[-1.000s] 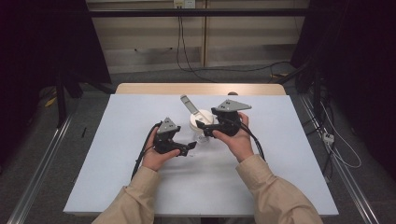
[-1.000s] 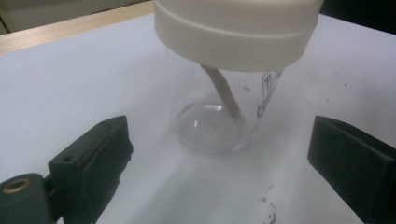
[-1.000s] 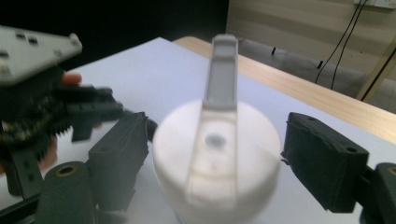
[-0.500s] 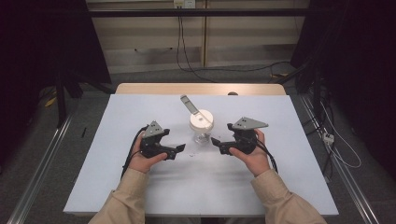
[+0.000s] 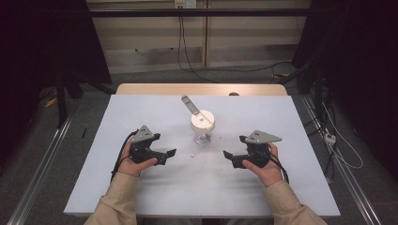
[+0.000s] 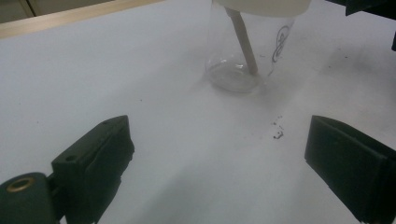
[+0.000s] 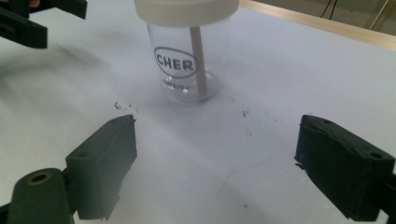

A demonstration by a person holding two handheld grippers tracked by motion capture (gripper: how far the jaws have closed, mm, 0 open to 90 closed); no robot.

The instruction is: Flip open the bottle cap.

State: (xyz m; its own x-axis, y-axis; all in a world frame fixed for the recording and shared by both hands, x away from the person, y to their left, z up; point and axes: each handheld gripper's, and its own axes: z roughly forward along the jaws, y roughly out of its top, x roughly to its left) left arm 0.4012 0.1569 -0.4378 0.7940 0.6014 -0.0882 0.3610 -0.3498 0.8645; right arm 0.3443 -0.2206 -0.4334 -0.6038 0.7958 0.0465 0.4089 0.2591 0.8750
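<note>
A clear plastic cup [image 5: 202, 129] with a white lid [image 5: 202, 120] stands upright at the middle of the white table [image 5: 291, 187]. A pale straw [image 5: 190, 105] pokes through the lid and leans away to the back left. The cup [image 6: 247, 56] also rises ahead in the left gripper view, and the cup [image 7: 187, 60] in the right gripper view bears an oval printed logo. My left gripper [image 5: 171, 156] rests open to the cup's left, nothing between its jaws. To the cup's right my right gripper [image 5: 227, 157] is open and empty as well. Both point inward at the cup.
Small dark specks [image 6: 278, 134] lie on the table in front of the cup. A wooden strip [image 5: 202, 89] edges the table's far side. Cables [image 5: 338, 150] run on the floor at the right. Metal rails [image 5: 42, 159] line the floor at the left.
Both grippers have drawn back from the cup toward the person and apart, the left to the left, the right to the right. The cup stands alone with nothing touching it.
</note>
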